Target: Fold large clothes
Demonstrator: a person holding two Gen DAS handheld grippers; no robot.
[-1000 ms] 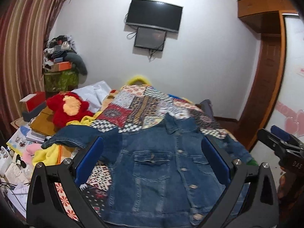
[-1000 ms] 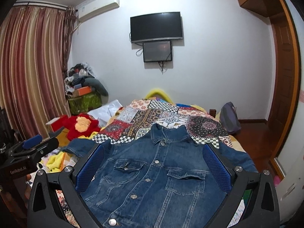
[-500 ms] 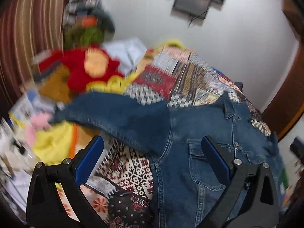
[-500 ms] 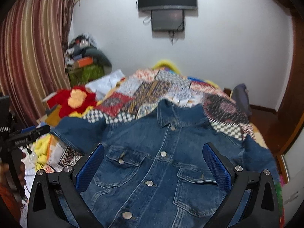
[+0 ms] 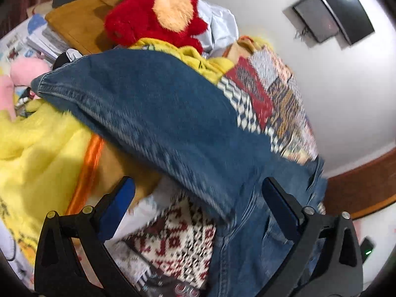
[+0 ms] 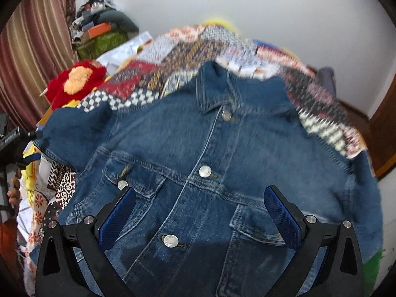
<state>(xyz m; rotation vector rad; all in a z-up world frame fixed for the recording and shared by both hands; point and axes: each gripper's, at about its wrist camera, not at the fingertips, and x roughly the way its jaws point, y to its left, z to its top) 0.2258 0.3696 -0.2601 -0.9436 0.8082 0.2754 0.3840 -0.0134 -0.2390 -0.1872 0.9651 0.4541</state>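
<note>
A blue denim jacket (image 6: 210,148) lies front up and buttoned on the patchwork bed cover (image 6: 178,47), collar toward the far wall. My right gripper (image 6: 200,212) hovers open low over its chest, a finger above each breast pocket, holding nothing. The jacket's left sleeve (image 5: 153,104) stretches out over the bed's left edge, its cuff (image 5: 42,84) resting on a yellow blanket (image 5: 32,148). My left gripper (image 5: 198,198) is open and tilted, close above the sleeve where it joins the body. In the right wrist view the left gripper (image 6: 12,138) shows at the far left edge, by the cuff.
A red plush toy (image 5: 153,17) and stacked books and boxes (image 5: 74,24) crowd the left bedside. A striped curtain (image 6: 32,57) and a pile of belongings (image 6: 101,29) stand at the back left. A TV (image 5: 346,12) hangs on the far wall, and a wooden door (image 6: 386,128) is on the right.
My left gripper has swung down and left, tilting, and now sits close over the sleeve. My right gripper has dropped nearer to the jacket's chest. The jacket lies as before.
</note>
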